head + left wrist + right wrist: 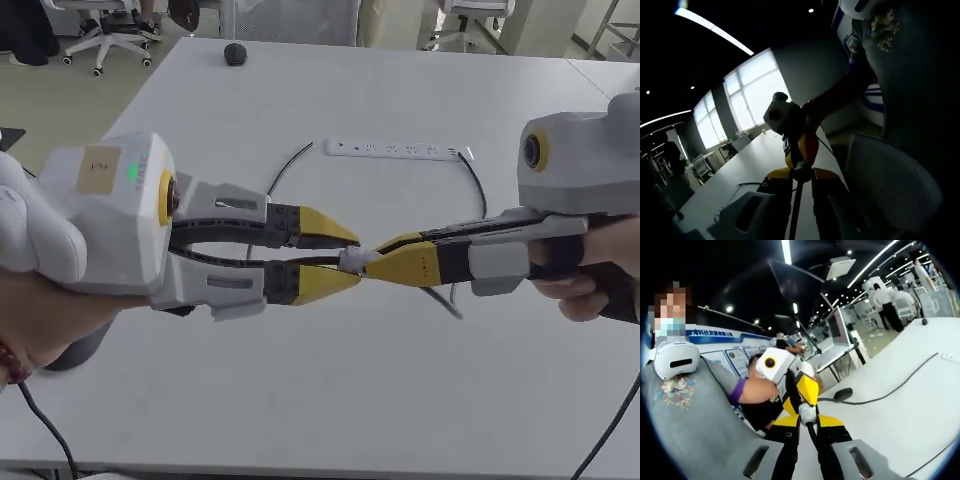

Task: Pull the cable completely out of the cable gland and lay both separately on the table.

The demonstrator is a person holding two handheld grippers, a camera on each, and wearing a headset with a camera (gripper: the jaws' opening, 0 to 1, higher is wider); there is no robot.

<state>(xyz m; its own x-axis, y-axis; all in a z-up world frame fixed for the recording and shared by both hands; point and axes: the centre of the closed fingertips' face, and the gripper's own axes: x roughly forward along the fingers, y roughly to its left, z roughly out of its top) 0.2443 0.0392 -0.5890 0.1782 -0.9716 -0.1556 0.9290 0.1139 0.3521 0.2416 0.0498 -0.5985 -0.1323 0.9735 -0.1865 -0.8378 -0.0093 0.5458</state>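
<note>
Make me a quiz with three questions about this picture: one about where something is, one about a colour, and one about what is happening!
1. Where is the power strip?
A. on the floor
B. on a chair
C. on the table, beyond the tongs

2. What colour are the tips of the tongs?
A. red
B. yellow
C. green

3. What is happening to the gland?
A. it is held where the two tongs meet
B. it lies alone on the table
C. it sits on the power strip

Answers:
1. C: the power strip lies on the table, farther away than both tongs.
2. B: the left tongs and the right tongs both end in yellow tips.
3. A: the pale gland sits right between the tips, with the dark cable trailing under the right tongs.
</note>
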